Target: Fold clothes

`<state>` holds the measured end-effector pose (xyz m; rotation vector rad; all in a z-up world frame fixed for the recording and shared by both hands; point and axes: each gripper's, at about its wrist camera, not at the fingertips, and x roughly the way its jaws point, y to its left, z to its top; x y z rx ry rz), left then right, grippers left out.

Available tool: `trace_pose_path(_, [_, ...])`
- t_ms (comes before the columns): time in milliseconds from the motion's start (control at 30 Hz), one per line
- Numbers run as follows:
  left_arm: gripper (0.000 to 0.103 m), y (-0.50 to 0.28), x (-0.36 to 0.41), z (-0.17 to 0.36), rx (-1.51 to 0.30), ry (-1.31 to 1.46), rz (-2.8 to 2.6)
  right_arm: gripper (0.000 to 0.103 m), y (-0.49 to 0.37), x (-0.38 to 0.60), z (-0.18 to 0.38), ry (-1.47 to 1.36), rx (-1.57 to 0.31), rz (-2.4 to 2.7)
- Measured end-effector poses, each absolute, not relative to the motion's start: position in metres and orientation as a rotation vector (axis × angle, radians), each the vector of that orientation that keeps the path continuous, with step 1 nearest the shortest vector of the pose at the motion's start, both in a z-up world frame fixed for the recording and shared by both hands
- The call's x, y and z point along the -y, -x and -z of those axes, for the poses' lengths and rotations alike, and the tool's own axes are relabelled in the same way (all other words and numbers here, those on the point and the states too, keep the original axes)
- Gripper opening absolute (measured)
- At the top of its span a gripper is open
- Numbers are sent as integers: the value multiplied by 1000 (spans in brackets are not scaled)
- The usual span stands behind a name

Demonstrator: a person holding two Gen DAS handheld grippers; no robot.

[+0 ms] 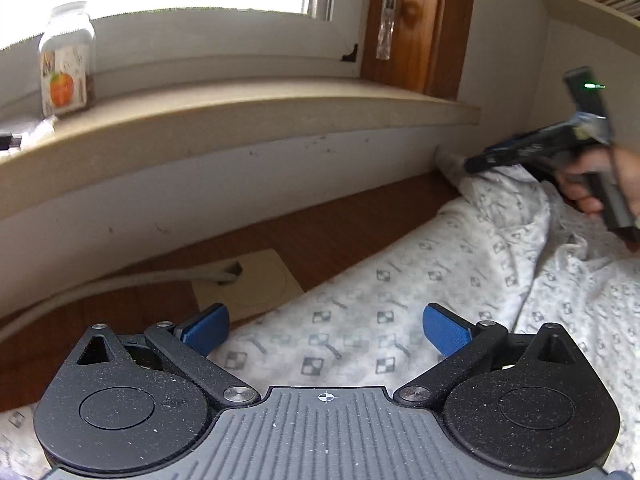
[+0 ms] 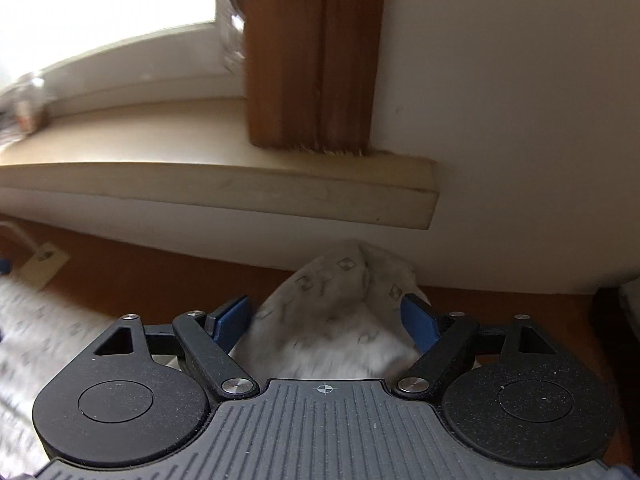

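Filling the bottom of the left wrist view, the left gripper (image 1: 326, 330) is hovering with its blue pads (image 1: 446, 335) spread as wide as they go, gripping nothing, while the printed white garment (image 1: 360, 312) is lying flat beneath them. That garment is sprawling across the lower right of the frame over a reddish-brown wooden table (image 1: 320, 228), rumpling into thick folds toward the right edge and bunching up against the cream wall (image 1: 240, 176). Across the upper half, a beige window sill (image 1: 280, 108) is curving under a bright window, with a brown wooden frame (image 1: 416, 28) standing at upper centre. At the right edge, a hand (image 1: 600, 184) is gripping the handle of the right gripper (image 1: 468, 166), which is reaching into the bunched cloth by the wall. In the right wrist view, the right gripper (image 2: 326, 322) is showing its pads (image 2: 420, 322) set fairly wide apart with a peaked hump of the garment (image 2: 332, 312) sitting between them and blurring near the camera; whether the pads are truly pinching the cloth is not clear. On the sill at upper left, a glass jar (image 1: 66, 60) with an orange picture on its label is standing upright. Below it, a pale square plate (image 1: 256, 284) is lying on the table with a white cable (image 1: 120, 284) running to it.
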<state>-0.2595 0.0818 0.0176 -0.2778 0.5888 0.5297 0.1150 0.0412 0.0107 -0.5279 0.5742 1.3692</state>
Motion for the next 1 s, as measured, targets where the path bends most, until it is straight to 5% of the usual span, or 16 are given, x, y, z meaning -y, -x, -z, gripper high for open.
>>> trace_pose_path(33, [103,260,-81,-18,-584,276,-528,71,-119,-44,-7,506,-600,-1373])
trace_pose_path(100, [103,260,-80,-18,-584,273,-531,30,-124,-42,-4,460,-647,-1398])
trace_pose_path(133, [103,261,-80,-18,-580,271,-532,17,-125,-36,-6,439,-652,-1402])
trace_pose_path(267, [103,263,-79,-19,-569,269,-537,8,-118,13,-34,332,-546,-1359])
trace_pose_path(433, [103,265,-81,-20,-561,291,-532,8,-97,110,-70,216,-454,-1293])
trace_pose_path(633, [103,265,-80,-21,-558,303,-528,14,-78,178,-39,317,-570,-1240])
trace_pose_path(700, [103,264,-78,-22,-559,292,-532,35,-79,186,-34,337,-563,-1218])
trace_pose_path(1000, [103,262,-75,-22,-565,270,-532,64,-113,126,-35,394,-504,-1228])
